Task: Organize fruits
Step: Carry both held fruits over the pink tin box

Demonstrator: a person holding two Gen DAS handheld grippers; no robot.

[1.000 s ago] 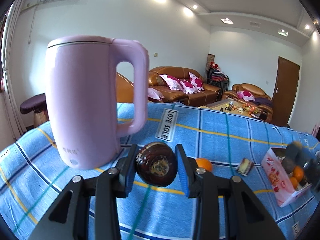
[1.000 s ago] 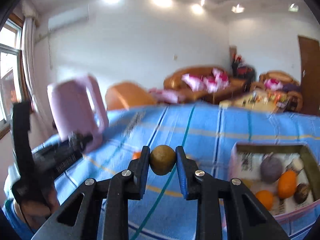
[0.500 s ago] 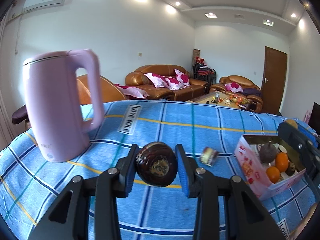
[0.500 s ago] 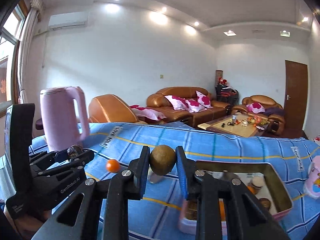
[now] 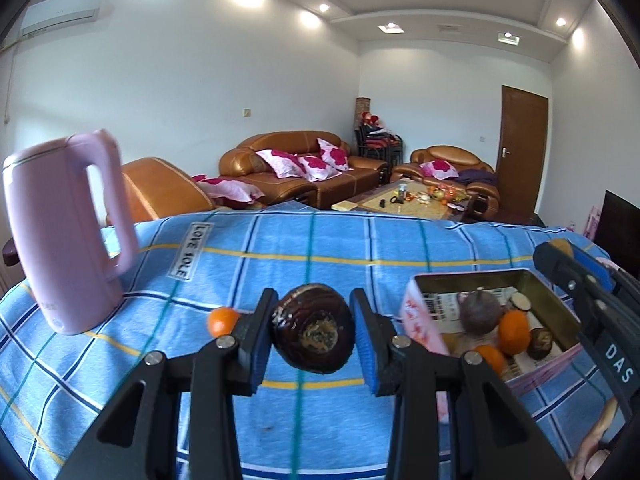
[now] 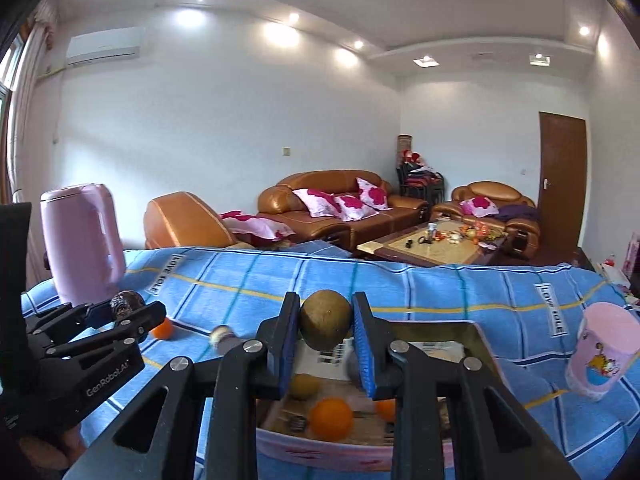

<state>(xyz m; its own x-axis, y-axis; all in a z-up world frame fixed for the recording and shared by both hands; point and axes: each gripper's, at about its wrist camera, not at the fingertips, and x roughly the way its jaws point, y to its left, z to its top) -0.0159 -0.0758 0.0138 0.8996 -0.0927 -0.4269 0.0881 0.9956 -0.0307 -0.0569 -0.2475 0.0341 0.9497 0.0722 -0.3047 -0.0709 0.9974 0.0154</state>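
Blue tablecloth (image 5: 400, 248), two claws, left claw (image 5: 313, 334), right claw (image 6: 326, 326), one fruit each

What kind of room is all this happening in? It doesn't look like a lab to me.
Most likely a family living room. Brown leather sofas with pink flowered cushions stand around a coffee table, and an air conditioner hangs on the wall. The work goes on at a table under a blue checked cloth.

Blue plaid cloth (image 5: 320, 248): kettle (image 5: 64, 236), box (image 5: 420, 312), orange (image 5: 222, 321), cup (image 6: 604, 350)
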